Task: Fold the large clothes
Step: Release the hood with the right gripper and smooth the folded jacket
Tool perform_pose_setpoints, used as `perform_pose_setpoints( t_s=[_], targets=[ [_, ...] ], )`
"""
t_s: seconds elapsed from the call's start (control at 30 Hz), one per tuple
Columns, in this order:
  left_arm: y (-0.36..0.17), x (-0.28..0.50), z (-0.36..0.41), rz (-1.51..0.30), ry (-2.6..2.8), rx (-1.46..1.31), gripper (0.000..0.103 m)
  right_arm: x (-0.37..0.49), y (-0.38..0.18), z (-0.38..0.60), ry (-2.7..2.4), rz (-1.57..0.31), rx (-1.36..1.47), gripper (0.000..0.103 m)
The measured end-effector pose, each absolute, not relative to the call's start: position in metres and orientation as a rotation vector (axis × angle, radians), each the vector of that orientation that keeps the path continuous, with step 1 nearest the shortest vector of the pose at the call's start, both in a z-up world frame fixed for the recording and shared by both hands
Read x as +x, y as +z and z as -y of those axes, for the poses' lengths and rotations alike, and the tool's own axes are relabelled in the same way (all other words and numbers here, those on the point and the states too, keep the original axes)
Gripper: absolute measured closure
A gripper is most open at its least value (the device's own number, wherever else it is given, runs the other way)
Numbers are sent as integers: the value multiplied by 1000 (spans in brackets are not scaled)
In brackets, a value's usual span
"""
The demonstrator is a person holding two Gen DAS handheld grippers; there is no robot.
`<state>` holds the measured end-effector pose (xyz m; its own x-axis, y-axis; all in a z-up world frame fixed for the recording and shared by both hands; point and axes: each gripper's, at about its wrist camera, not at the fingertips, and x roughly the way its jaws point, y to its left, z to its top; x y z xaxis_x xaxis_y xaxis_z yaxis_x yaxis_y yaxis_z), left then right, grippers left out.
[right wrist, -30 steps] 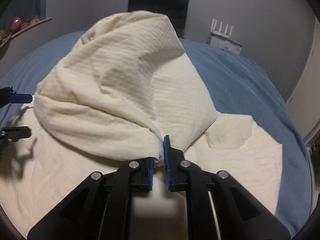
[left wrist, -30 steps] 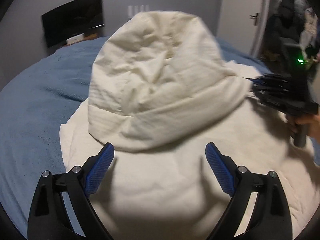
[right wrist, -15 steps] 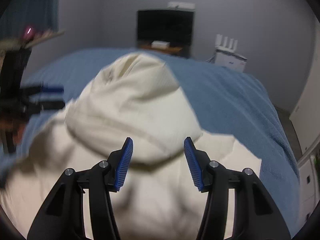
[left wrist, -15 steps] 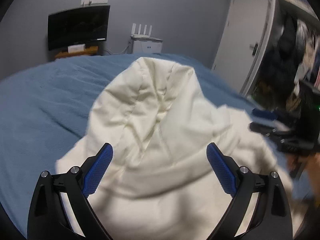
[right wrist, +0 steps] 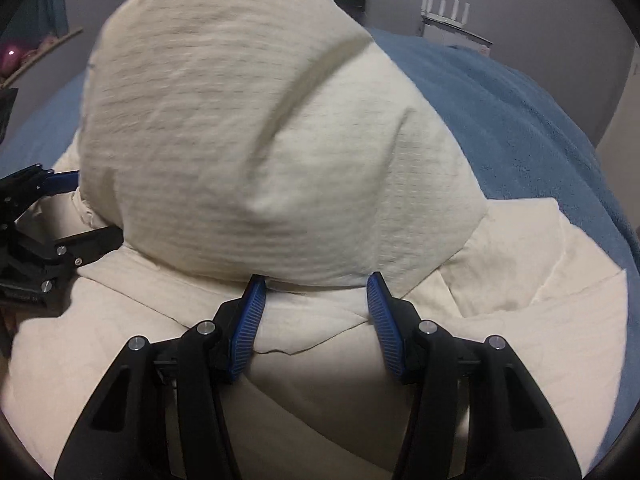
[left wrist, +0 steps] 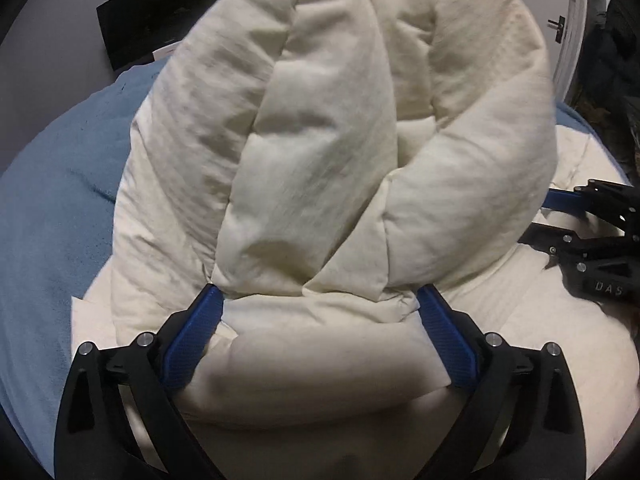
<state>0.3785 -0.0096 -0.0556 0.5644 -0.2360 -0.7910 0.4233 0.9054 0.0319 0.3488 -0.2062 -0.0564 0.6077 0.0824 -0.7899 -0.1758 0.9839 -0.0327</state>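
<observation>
The cream hooded garment (left wrist: 340, 140) lies on the blue fleecy blanket (left wrist: 44, 216), its puffed, softly creased hood rising straight ahead of both grippers and hiding most of the room beyond. The left gripper (left wrist: 320, 322) stands wide open, a rolled fold of cloth bulging between its ribbed blue pads. The right gripper (right wrist: 316, 304) is open too, jaws part spread over the waffle-textured fabric, pinching nothing.
</observation>
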Motion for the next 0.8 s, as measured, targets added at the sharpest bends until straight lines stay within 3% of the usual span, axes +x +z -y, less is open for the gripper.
perform_pose_setpoints(
  t_s=[0.17,0.3,0.47,0.7,0.8],
  targets=[
    [-44,365,6,-883,-391,239,9,333,-48,203,150,-872,-115,52],
    [-18,332,-7,-804,-341,226,6,294,-22,220,110,-800,54,39],
    [-39,315,-8,-859,-298,254,6,277,-37,210,68,-862,51,38],
    [-1,279,-22,-838,-282,207,6,211,12,233,22,-807,103,38],
    [21,238,-39,-832,-290,185,6,175,21,250,5,-806,96,28]
  ],
)
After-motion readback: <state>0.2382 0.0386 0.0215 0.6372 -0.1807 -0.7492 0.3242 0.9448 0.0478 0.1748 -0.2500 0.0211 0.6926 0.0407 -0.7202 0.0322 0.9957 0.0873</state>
